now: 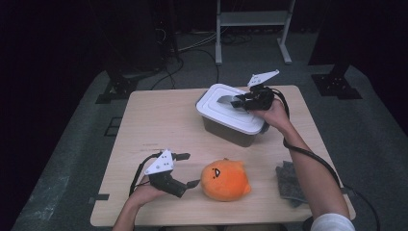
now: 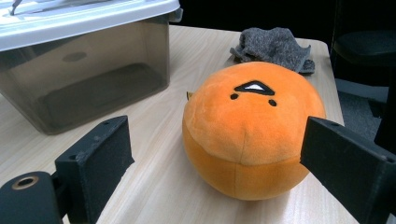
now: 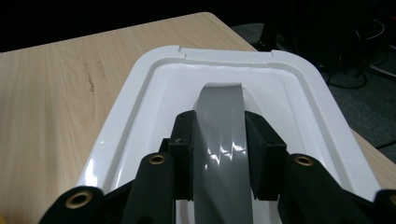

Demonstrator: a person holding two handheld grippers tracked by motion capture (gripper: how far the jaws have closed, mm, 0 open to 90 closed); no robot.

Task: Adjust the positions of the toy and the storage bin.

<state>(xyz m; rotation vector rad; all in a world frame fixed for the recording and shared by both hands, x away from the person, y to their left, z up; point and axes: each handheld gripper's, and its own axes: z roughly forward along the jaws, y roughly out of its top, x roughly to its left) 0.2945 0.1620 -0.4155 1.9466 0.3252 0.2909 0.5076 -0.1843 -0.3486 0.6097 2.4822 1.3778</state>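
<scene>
1. Wooden tabletop point(image 1: 159, 120) carries a lidded storage bin point(image 1: 231, 126).
2. I have the right gripper point(image 3: 218, 154) clamped on its grey lid handle point(image 3: 219, 140), ready for lifting.
3. Left gripper point(image 2: 215, 163) waits spread around the orange plush point(image 2: 247, 130), untouched.

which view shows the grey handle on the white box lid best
The right gripper view: the glossy grey strap handle fills the centre, arching off the white plastic lid, with the right tongs clamped on its sides. The high view shows it small, partly under those tongs. The left gripper view catches a sliver at the lid's top corner.
</scene>
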